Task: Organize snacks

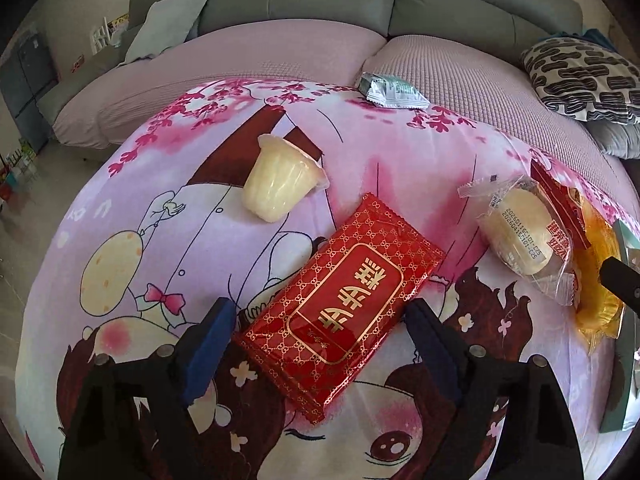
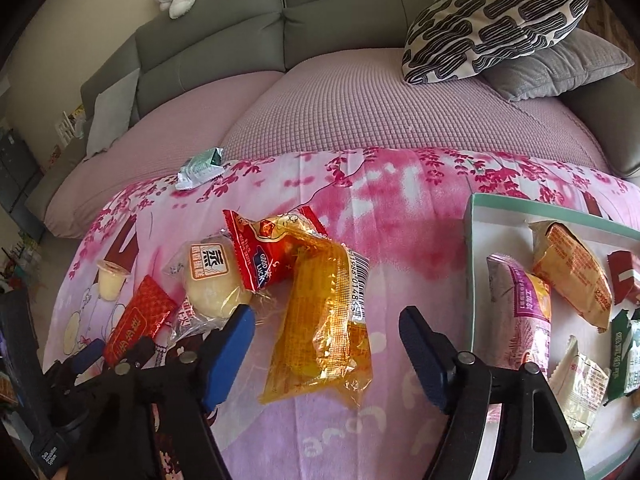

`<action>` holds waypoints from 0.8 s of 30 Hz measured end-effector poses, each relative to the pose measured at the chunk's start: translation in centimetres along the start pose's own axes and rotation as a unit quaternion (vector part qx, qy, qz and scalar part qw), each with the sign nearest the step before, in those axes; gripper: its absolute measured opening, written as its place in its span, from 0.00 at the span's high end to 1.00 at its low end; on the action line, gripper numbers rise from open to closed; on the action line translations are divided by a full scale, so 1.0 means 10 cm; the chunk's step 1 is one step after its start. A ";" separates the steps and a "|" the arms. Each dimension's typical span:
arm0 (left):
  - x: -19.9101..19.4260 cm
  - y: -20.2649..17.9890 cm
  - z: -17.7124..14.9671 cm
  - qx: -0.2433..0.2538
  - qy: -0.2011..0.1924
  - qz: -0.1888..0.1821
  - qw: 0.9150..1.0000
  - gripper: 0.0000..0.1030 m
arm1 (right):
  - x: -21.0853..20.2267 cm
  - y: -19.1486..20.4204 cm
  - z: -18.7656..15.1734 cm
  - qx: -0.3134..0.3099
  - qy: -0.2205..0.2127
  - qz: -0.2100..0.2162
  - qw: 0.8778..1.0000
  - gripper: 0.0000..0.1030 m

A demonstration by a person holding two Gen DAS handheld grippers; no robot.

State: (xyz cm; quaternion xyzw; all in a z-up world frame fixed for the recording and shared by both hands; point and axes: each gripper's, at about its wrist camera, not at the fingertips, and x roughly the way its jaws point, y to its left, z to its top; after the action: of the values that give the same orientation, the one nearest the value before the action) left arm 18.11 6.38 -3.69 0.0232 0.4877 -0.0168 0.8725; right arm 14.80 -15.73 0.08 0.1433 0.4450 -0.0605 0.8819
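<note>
My left gripper (image 1: 320,320) is open, its jaws on either side of a red gold-patterned snack packet (image 1: 344,300) lying on the pink cartoon cloth. A pale jelly cup (image 1: 280,178) lies on its side beyond it. My right gripper (image 2: 326,326) is open around the near end of an orange-wrapped snack (image 2: 326,320). Beside it lie a red "Good Luck" packet (image 2: 266,256) and a clear-wrapped pale bun (image 2: 214,284). A teal-rimmed white box (image 2: 476,240) at the right holds several wrapped snacks.
A green-and-silver packet (image 1: 392,90) lies at the cloth's far edge on the pink sofa cover (image 2: 360,100). A patterned cushion (image 2: 496,24) and a grey cushion (image 2: 560,68) sit at the back right. The left gripper (image 2: 92,354) shows at the right view's lower left.
</note>
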 end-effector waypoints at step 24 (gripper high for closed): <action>0.00 -0.05 -0.11 0.031 0.009 -0.041 0.999 0.41 | -0.11 -0.07 -0.32 0.003 0.025 0.005 1.000 0.57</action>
State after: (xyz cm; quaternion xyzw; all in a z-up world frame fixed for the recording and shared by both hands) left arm 17.13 5.91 -4.24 0.0300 0.4956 -0.0673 0.8654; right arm 11.58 -15.41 -0.94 0.1493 0.4664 -0.0538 0.8702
